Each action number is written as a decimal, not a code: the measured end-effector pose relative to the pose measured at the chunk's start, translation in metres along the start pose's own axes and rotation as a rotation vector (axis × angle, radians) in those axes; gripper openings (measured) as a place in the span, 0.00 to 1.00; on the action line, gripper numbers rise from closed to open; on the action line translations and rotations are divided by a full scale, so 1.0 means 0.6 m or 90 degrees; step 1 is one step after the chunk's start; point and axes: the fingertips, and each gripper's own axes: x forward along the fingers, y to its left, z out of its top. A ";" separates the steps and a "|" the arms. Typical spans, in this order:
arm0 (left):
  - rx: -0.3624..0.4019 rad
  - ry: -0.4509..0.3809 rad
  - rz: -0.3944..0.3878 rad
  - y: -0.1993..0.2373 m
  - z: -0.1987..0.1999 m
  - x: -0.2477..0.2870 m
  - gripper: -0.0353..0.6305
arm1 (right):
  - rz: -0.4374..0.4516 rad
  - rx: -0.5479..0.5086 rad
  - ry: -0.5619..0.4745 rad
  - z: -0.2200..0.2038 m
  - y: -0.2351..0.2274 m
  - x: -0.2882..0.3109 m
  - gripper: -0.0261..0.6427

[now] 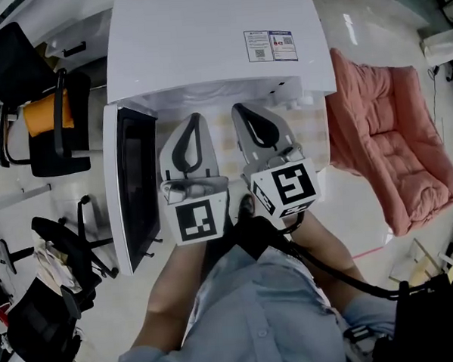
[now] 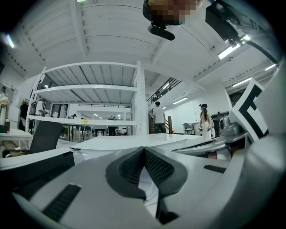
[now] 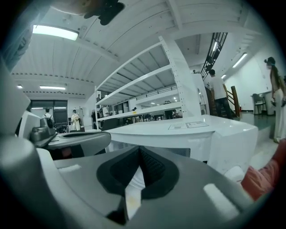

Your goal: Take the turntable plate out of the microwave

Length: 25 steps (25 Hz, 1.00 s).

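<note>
Two grippers, the left gripper [image 1: 195,117] and the right gripper [image 1: 238,108], point side by side toward 12 o'clock at one white microwave [image 1: 204,41]. Each carries one marker cube. Both pairs of jaws are closed tip to tip, with nothing between them. The microwave's one door [image 1: 136,189] hangs wide open at 9 o'clock of the left gripper. Two stickers [image 1: 270,45] sit on the microwave's top toward 1 o'clock.

The turntable plate shows in no view. From the head view the microwave's top covers the inside, and the two grippers block the strip in front of the opening. In each gripper view the closed jaws fill the lower half.

One padded pink mat [image 1: 391,137] lies at 3 o'clock of the microwave. Two black chairs stand on the door's side: one chair [image 1: 54,151] at 10 o'clock holds an orange cushion [image 1: 45,114], and another chair [image 1: 63,238] is at 8 o'clock. Two people [image 2: 157,117] stand far behind in the left gripper view.
</note>
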 end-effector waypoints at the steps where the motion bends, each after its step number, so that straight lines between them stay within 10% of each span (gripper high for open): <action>1: 0.004 0.002 -0.003 0.000 -0.008 0.002 0.06 | -0.003 0.004 0.004 -0.010 -0.001 0.003 0.04; 25: -0.025 0.029 0.000 0.057 -0.161 0.086 0.06 | -0.021 0.148 0.124 -0.243 -0.008 0.111 0.04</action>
